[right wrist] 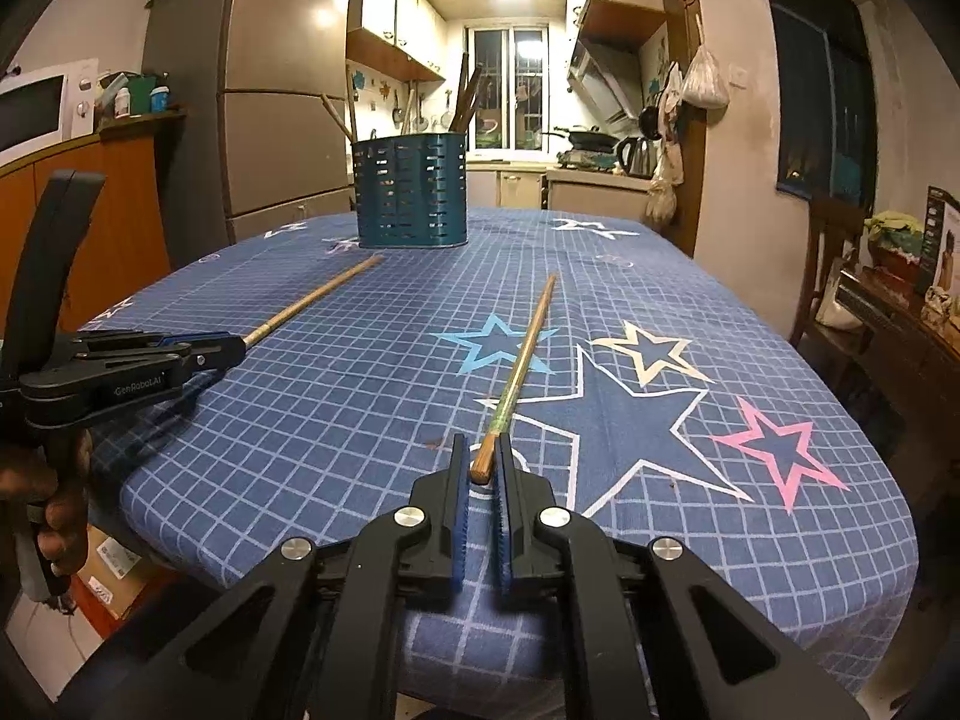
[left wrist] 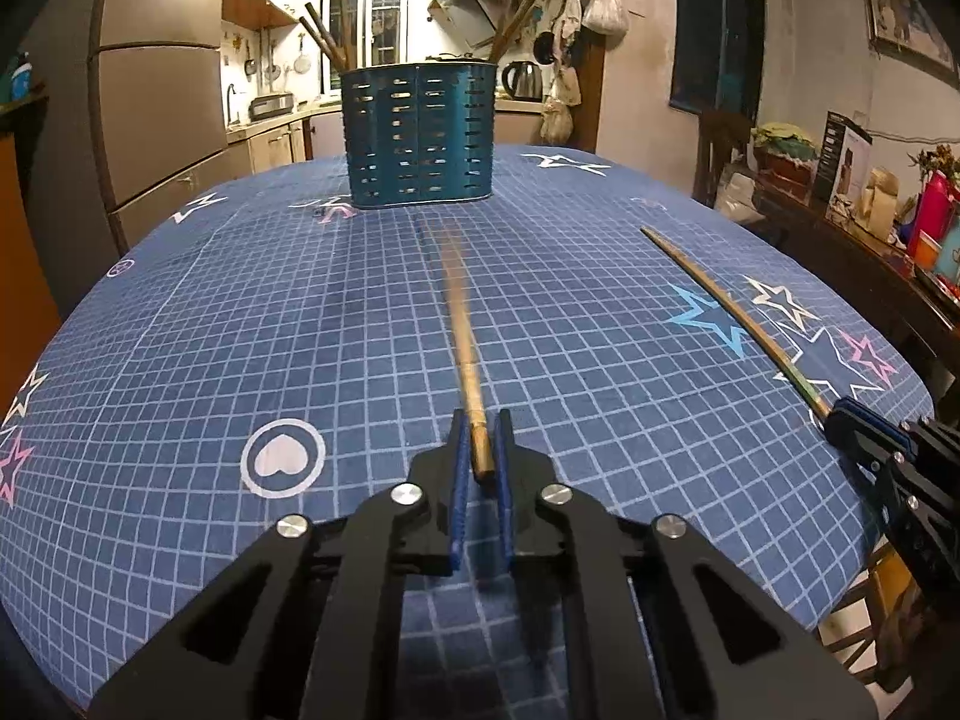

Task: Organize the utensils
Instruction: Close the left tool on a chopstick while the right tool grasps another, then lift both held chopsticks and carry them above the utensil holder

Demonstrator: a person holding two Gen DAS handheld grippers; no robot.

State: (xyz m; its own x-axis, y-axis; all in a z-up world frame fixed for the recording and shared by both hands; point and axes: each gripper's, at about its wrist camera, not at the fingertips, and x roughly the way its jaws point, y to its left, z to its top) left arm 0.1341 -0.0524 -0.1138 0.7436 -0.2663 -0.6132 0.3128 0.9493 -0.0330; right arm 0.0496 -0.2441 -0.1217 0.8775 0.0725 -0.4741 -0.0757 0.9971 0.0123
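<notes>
- The left gripper (left wrist: 480, 450) is clenched on the thick near end of a wooden chopstick (left wrist: 465, 336), whose long axis runs straight ahead from the jaws toward the utensil holder (left wrist: 418, 135)
- The right gripper (right wrist: 482, 468) is clamped the same way on a second chopstick (right wrist: 522, 354), its shaft angling ahead and a little rightward, tip well short of the holder
- Both sticks lie low over the tablecloth (left wrist: 210, 330); the left one's tip comes nearer the holder, so in my judgement the left hand has the shorter carry
- The holder is blue slotted metal, upright at the table's far side, with several sticks already standing in it
- The chopsticks are slim, round, tapered wood; the cloth is soft blue grid fabric with stars
</notes>
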